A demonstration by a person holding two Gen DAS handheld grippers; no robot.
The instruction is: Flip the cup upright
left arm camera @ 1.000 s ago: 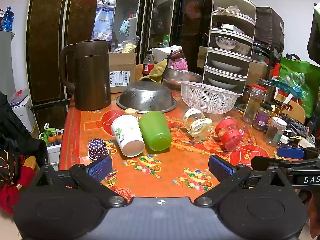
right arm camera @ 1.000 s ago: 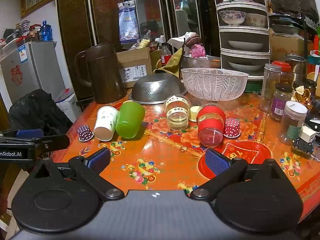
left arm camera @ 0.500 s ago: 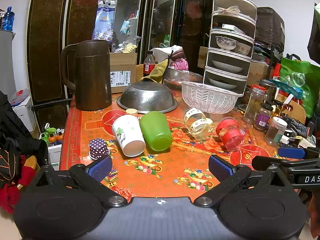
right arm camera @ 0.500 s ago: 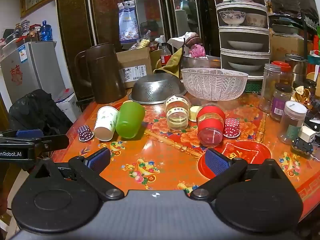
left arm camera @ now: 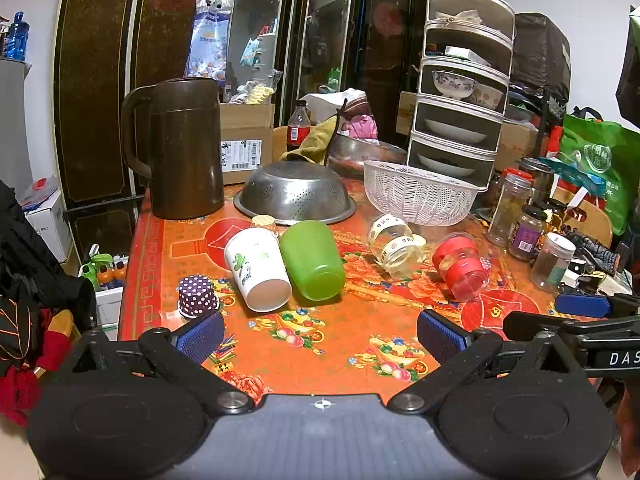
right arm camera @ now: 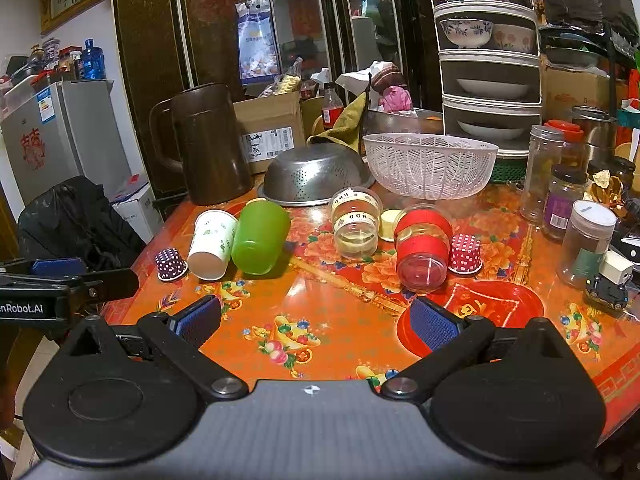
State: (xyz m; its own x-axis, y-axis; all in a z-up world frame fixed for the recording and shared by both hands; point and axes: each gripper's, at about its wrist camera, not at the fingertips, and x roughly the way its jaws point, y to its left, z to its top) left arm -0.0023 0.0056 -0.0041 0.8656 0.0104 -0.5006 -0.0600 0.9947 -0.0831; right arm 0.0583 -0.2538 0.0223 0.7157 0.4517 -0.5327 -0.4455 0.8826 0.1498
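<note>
Left gripper [left arm camera: 320,330] and right gripper [right arm camera: 316,320] spread apart, empty, at near edge of counter [left arm camera: 360,352]; virtually unmoved over the last second. Green plastic cup [left arm camera: 313,259], white paper cup [left arm camera: 256,269] on their sides, touching, toward left edge. No flip begun.

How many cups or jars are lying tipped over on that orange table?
4, in a row: white paper cup touching green plastic cup, then clear labelled jar, then red-banded jar. More may hide behind clutter.

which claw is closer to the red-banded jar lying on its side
Right. The right claw faces the red-banded jar just ahead of its right finger. The left claw sits farther back and off to the jar's left.
</note>
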